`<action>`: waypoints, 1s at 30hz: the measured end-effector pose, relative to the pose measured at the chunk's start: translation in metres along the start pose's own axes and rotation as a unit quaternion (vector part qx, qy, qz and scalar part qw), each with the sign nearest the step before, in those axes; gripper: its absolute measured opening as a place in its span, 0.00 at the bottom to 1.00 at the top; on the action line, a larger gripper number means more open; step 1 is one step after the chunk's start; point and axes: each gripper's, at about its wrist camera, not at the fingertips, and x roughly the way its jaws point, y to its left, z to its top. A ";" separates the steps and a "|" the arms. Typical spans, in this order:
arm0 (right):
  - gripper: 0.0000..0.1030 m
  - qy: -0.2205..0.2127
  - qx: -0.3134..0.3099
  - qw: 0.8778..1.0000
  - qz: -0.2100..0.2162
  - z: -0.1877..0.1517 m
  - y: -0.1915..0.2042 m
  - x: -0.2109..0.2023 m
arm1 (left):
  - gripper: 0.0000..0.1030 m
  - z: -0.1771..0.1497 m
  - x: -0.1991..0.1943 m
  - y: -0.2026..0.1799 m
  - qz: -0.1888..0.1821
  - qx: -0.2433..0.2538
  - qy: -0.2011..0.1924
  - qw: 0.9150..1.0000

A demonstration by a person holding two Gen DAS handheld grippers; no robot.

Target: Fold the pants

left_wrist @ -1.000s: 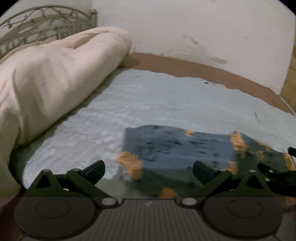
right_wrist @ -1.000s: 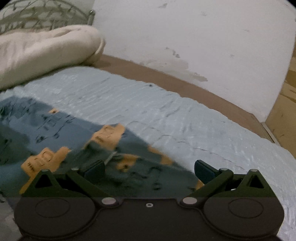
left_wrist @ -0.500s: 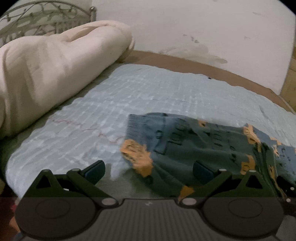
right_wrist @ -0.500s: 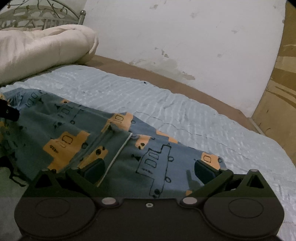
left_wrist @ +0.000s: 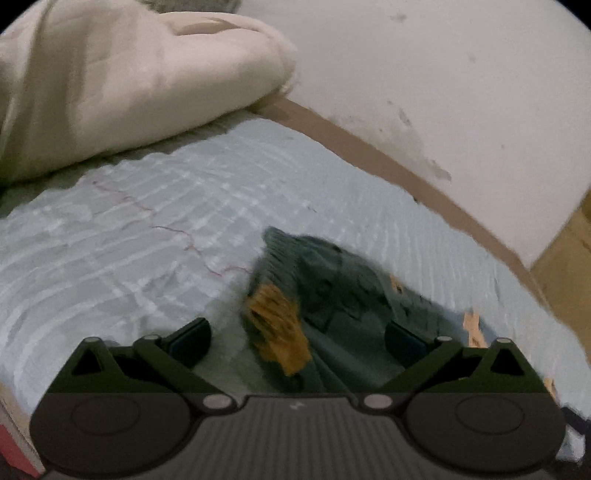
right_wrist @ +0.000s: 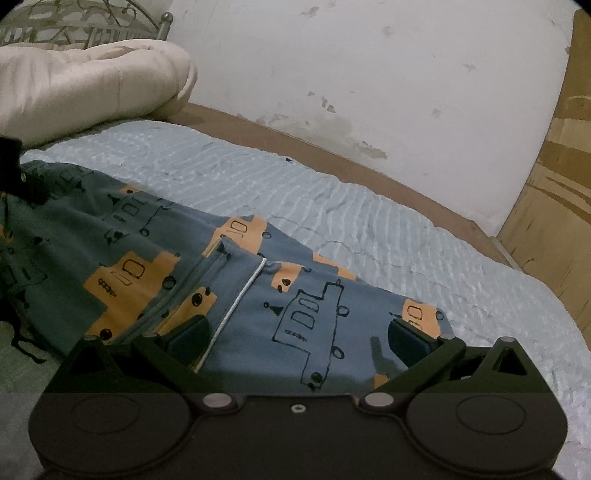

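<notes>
A pale blue textured bedspread [right_wrist: 332, 192] covers the bed ahead, edged by a brown bed frame [right_wrist: 369, 177]. Beyond it rises a stained white wall [right_wrist: 369, 74] (paint flaking); up left, a cream duvet [right_wrist: 85, 85], metal headboard [right_wrist: 81, 26]; right, wooden panelling [right_wrist: 554, 192].

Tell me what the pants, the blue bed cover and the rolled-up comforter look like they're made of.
Pants: soft matte knit, probably cotton jersey; it drapes limply and carries a flat printed vehicle pattern.
Blue bed cover: a textured woven or crinkled fabric, with raised ribbed rows and no sheen.
Comforter: padded fabric, likely synthetic fill; it is puffy, with stitched seams and a faint satin sheen.
</notes>
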 end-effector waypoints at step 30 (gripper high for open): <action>0.99 -0.057 0.013 0.998 0.001 -0.012 -0.030 -0.036 | 0.18 0.034 -0.033 -0.044 -0.020 0.004 -0.049 0.999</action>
